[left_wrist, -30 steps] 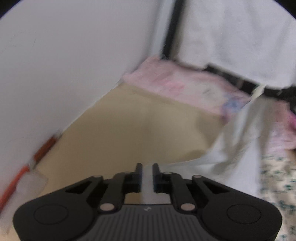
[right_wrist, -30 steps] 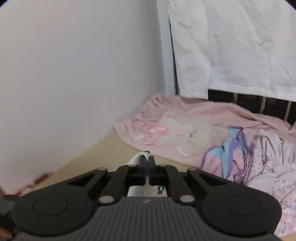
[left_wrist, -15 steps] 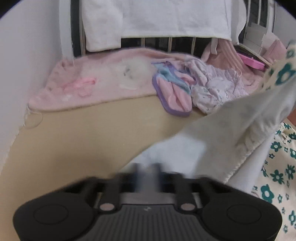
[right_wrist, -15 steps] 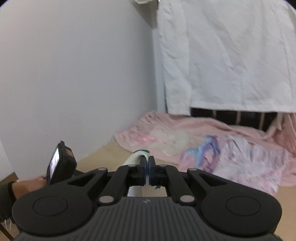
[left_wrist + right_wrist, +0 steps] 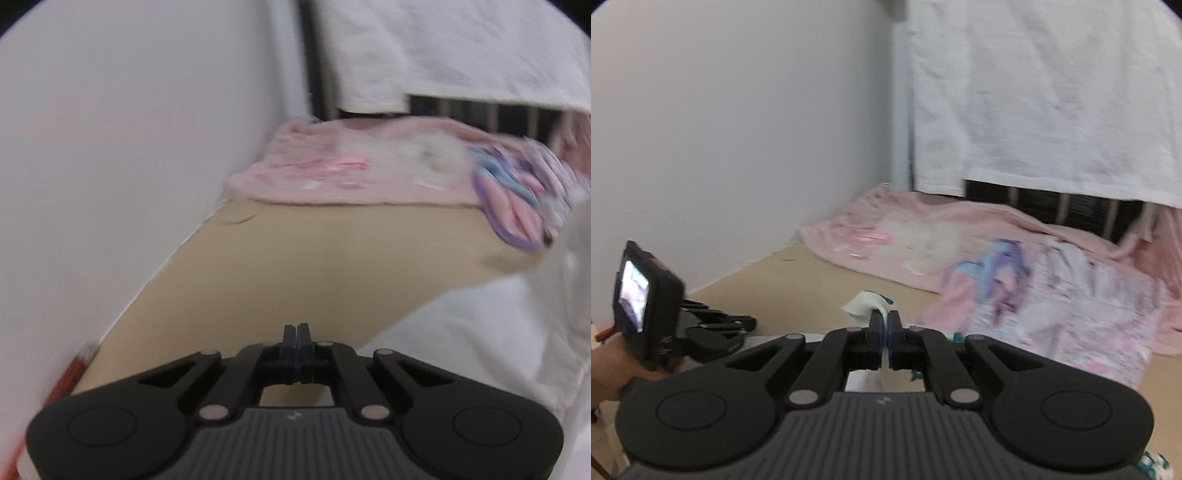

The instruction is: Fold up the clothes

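- Left wrist view: the left hand-held gripper (image 5: 296,334) has its fingers pressed together with nothing visible between them, above the tan surface (image 5: 314,258). A white garment (image 5: 480,332) hangs blurred at the right edge; a pink blanket (image 5: 332,173) lies along the far wall.
- Right wrist view: the right hand-held gripper (image 5: 885,321) pinches a fold of the white garment (image 5: 862,303), teal print showing. A hand (image 5: 613,365) holds the left hand-held gripper (image 5: 701,328) low at left. Pink floral clothes (image 5: 1052,295) lie on the blanket.
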`<action>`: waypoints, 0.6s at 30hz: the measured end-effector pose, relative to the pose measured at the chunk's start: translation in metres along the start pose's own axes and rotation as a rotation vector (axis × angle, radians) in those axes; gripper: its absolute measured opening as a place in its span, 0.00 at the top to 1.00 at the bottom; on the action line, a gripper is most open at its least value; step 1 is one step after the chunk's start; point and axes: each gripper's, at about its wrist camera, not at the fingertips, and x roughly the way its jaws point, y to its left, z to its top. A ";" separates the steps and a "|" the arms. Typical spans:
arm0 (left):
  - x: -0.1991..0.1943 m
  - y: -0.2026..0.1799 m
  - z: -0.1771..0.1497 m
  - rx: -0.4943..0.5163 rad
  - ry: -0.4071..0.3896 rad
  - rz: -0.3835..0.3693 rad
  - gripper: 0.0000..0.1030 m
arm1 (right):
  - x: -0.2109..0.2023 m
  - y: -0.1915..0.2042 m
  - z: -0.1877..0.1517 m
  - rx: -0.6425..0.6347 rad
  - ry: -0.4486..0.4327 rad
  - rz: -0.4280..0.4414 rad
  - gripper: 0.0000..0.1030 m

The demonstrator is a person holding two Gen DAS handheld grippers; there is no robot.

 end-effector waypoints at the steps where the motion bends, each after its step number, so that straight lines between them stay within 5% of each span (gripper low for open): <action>1: -0.001 0.006 -0.001 -0.028 0.001 0.001 1.00 | 0.005 0.005 0.004 0.005 0.002 0.007 0.98; 4: -0.005 0.023 -0.003 -0.112 0.004 0.005 0.96 | 0.026 0.022 0.016 0.006 0.063 0.044 0.98; 7: -0.012 0.040 -0.003 -0.191 0.011 -0.028 0.93 | 0.041 0.061 0.002 -0.169 0.252 0.199 0.93; 9: -0.019 0.050 -0.002 -0.235 0.011 -0.077 0.91 | 0.045 0.081 -0.021 -0.264 0.350 0.228 0.87; 11: -0.029 0.054 0.000 -0.256 -0.016 -0.125 0.80 | 0.045 0.087 -0.039 -0.271 0.410 0.234 0.58; 16: -0.049 0.045 -0.003 -0.200 -0.026 -0.197 0.73 | 0.016 0.046 -0.023 -0.024 0.293 0.376 0.52; 18: -0.060 0.038 -0.005 -0.163 -0.035 -0.223 0.73 | 0.038 0.029 -0.010 0.033 0.297 0.316 0.52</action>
